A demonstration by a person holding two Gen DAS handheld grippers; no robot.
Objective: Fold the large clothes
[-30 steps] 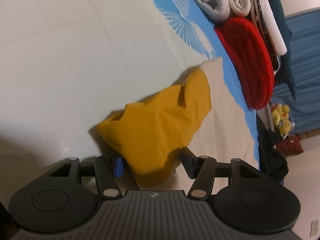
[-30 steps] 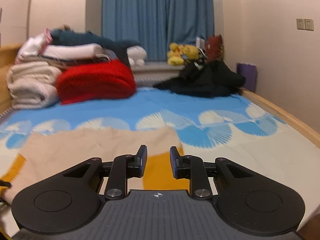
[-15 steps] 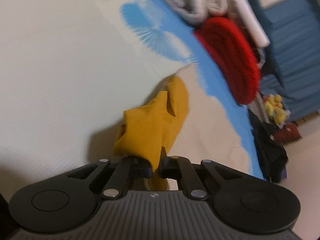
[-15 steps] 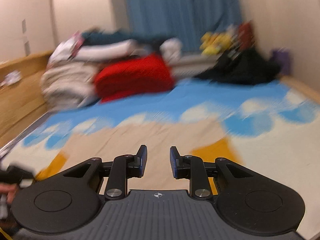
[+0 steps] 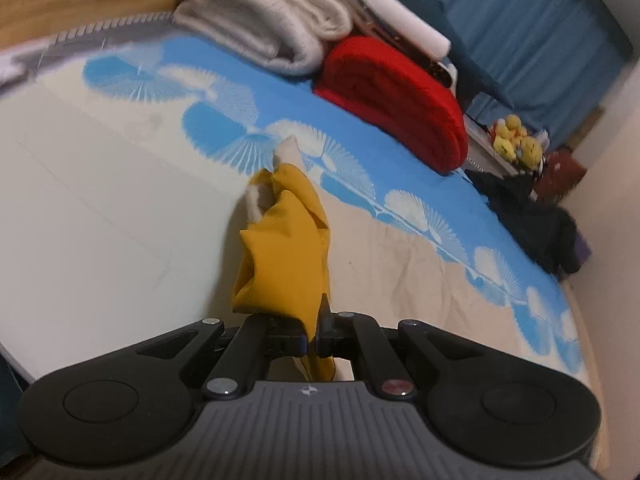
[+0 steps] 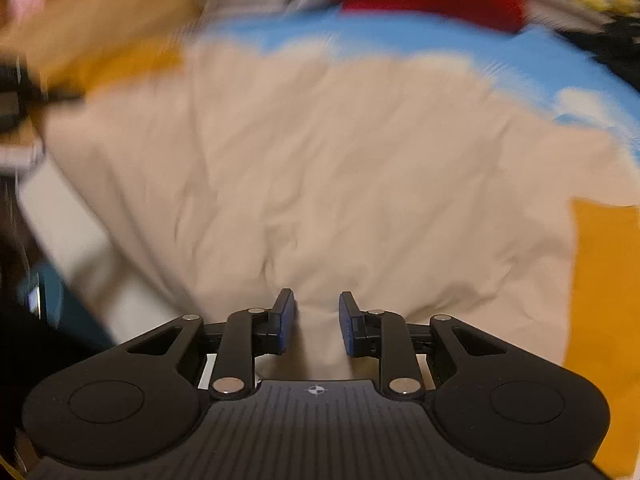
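Note:
A large beige garment (image 6: 320, 168) with mustard-yellow sleeves lies spread on the bed. My left gripper (image 5: 311, 340) is shut on one yellow sleeve (image 5: 288, 252) and holds it lifted off the sheet, the cloth bunched and hanging from the jaws. The beige body (image 5: 400, 264) lies flat to its right. My right gripper (image 6: 316, 322) is open just above the beige cloth, near its front edge, with nothing between the fingers. The other yellow sleeve (image 6: 604, 304) lies at the right. The right wrist view is blurred.
The bed has a blue and white fan-patterned sheet (image 5: 224, 128). Folded grey-white blankets (image 5: 272, 20), a red blanket (image 5: 396, 100) and other laundry are stacked at the head. Dark clothes (image 5: 532, 208) and yellow plush toys (image 5: 516, 148) lie at the far side.
My left gripper closed on the yellow sleeve and lifted it, swinging toward the bed's head. My right gripper swung left and down from looking across the room to hovering over the beige cloth.

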